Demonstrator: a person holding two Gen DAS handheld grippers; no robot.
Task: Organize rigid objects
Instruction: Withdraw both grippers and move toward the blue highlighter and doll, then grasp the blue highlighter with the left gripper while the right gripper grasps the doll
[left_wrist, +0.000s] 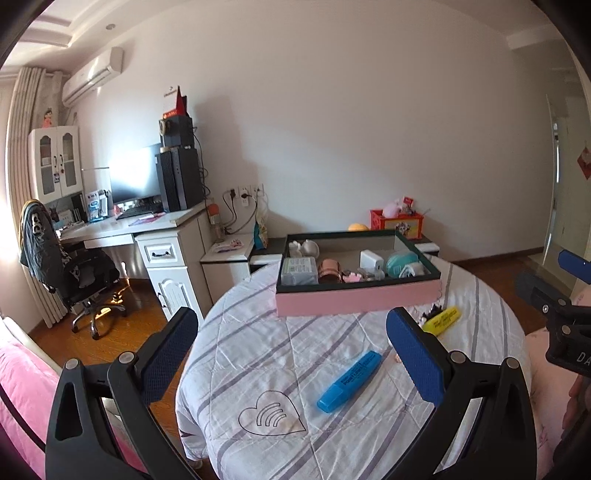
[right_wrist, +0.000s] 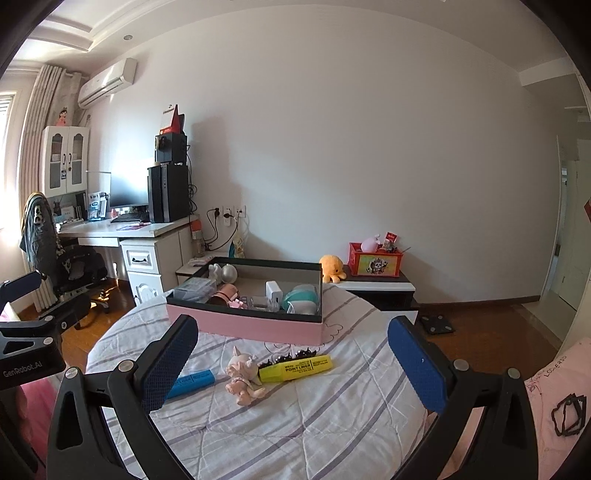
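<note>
Left wrist view: left gripper jaws wide, empty, above quilt; blue highlighter just below, pink box behind. Close across barrel middle.

Right wrist view: right gripper jaws wide, empty; yellow highlighter touching pig figurine. Take one alone.

The left gripper fills the bottom of its own view: two black plastic arms with triangular cut-outs, silver round screw heads at the joints, and blue textured pads on the inner faces of its fingers. The right gripper has the same build and blue pads. At the left edge of the right wrist view, the left gripper's black body bears white lettering, "GenRobot.AI".
</note>
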